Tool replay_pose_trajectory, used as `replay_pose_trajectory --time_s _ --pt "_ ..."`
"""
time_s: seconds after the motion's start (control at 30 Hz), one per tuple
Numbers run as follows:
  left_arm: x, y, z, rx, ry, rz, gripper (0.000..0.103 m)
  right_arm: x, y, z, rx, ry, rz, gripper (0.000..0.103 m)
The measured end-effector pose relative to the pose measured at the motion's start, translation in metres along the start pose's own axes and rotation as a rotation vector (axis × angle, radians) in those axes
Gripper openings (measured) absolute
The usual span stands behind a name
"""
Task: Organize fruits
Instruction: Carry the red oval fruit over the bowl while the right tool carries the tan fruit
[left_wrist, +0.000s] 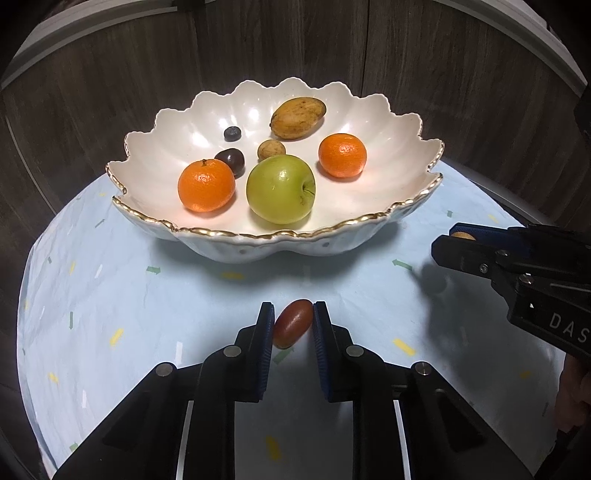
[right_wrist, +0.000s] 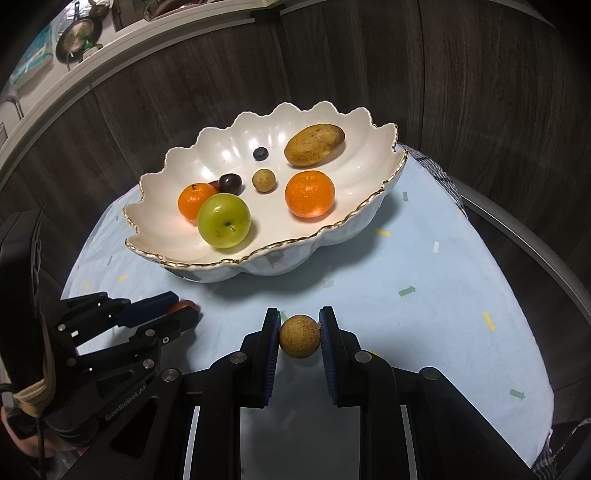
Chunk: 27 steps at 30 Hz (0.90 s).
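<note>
A white scalloped bowl (left_wrist: 391, 122) with a gold rim holds a green apple (left_wrist: 280, 188), two tangerines (left_wrist: 206, 185), a yellow mango (left_wrist: 297, 117), a dark plum (left_wrist: 231, 160), a blueberry (left_wrist: 232, 133) and a small brown fruit (left_wrist: 271, 148). My left gripper (left_wrist: 293, 321) is shut on a red oblong fruit (left_wrist: 291, 324) in front of the bowl, above the cloth. My right gripper (right_wrist: 298, 334) is shut on a round brown fruit (right_wrist: 299, 336), also in front of the bowl. The right gripper also shows in the left wrist view (left_wrist: 458, 240).
The bowl stands on a round table under a light blue cloth (left_wrist: 147, 314) with small arrow marks. Dark wood panels (left_wrist: 110, 92) stand behind the table. The left gripper shows at lower left in the right wrist view (right_wrist: 177, 310).
</note>
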<state>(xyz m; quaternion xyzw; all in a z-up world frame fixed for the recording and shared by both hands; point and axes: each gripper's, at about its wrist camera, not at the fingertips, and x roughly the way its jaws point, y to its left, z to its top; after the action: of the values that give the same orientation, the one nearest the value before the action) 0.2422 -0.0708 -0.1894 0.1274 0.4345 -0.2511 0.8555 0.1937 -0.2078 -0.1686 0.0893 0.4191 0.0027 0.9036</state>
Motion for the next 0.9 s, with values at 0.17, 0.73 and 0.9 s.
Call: replay_pose_trajectory --time_s 0.17,0.73,0.9 --pt "-0.009 -0.001 -0.001 -0.004 -0.006 0.007 0.021 -0.006 0.002 0.001 -0.007 -0.011 0.005 0.023" --pt "-0.057 -0.001 0.000 -0.039 -0.055 0.049 0.021 -0.038 0.015 0.007 -0.030 -0.071 0.023 0.023" --pt "-0.070 0.001 0.006 -0.064 -0.072 0.066 0.021 -0.049 0.016 0.013 -0.029 -0.092 0.032 0.023"
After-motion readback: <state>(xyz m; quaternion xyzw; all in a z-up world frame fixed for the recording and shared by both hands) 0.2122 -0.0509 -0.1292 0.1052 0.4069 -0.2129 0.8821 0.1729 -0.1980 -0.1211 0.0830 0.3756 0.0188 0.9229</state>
